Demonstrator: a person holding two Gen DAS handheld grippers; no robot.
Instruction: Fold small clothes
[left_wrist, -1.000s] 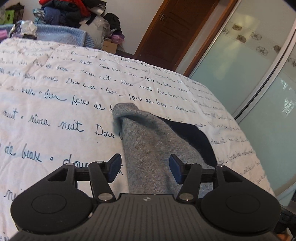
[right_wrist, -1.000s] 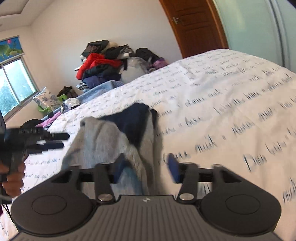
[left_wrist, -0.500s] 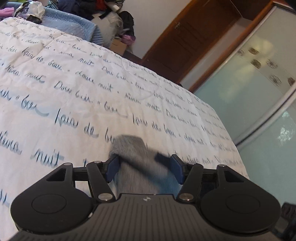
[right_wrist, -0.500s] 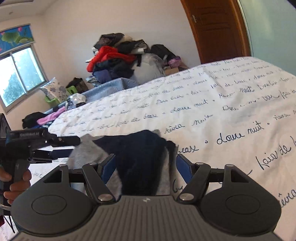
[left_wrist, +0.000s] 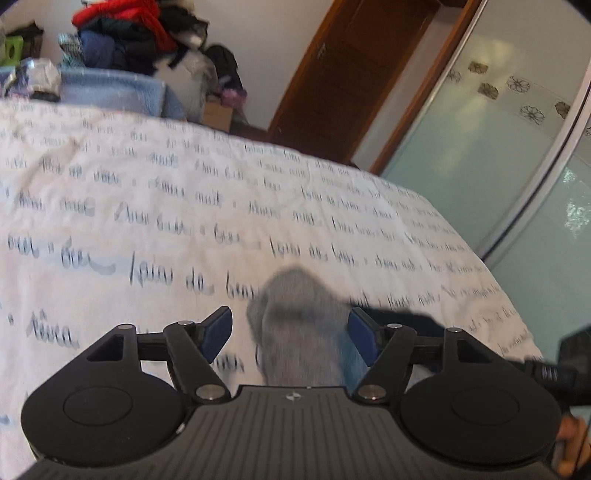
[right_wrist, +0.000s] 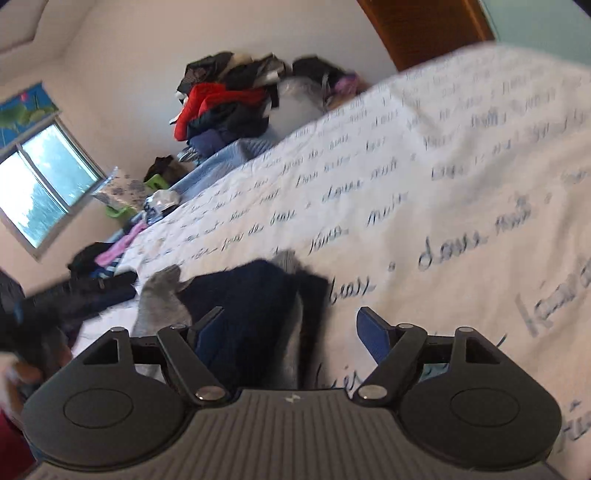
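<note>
A small grey and navy garment (left_wrist: 299, 325) lies on the white bedspread (left_wrist: 147, 221) printed with script. My left gripper (left_wrist: 291, 332) sits low over its grey end. Its jaws are opening: the cloth lies between them, the left pad stands clear and the right pad is at the cloth's edge. In the right wrist view the navy part (right_wrist: 251, 295) lies between the fingers of my right gripper (right_wrist: 290, 334), nearer the left pad, with a grey flap (right_wrist: 162, 299) to the left. Those jaws are opening too and no pad presses on cloth. The picture is blurred.
A pile of clothes (right_wrist: 225, 103) and a blue blanket (left_wrist: 110, 92) lie beyond the bed's far end. A wooden door (left_wrist: 351, 74) and frosted glass sliding doors (left_wrist: 498, 166) stand to the right. The bed's edge runs close on the right of the garment.
Both grippers have slid along the bed and now sit closer over the garment. The jaws of both stand wider than before. The right view has rolled.
</note>
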